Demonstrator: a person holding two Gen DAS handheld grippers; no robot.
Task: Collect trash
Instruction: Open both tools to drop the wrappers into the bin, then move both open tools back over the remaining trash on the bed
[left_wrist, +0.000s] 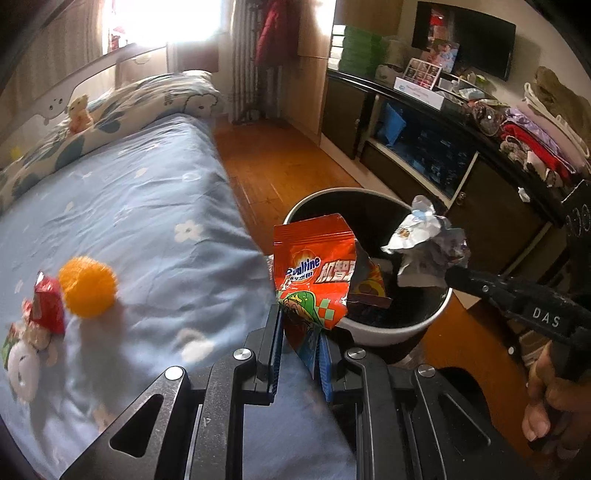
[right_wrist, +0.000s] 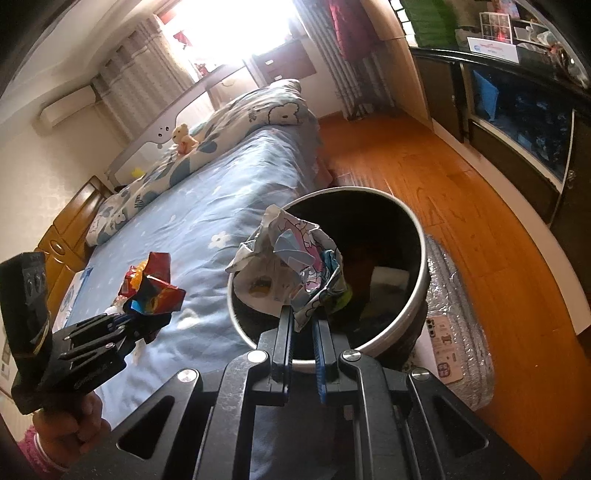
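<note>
Left wrist view: the left gripper pinches an orange snack wrapper reading "Ovaltine", held at the near rim of the bin. The right gripper, its arm marked "DAS", clamps a crumpled wrapper over the bin.

Right wrist view: the same crumpled wrapper, printed with cartoons, sits pinched above the bin's opening, beside the bed.

The bed, in a blue flowered sheet, bears an orange spiky ball, a red wrapper, what looks like a soft toy (blurred), and pillows. The trash bin stands on the wooden floor beside it.
</note>
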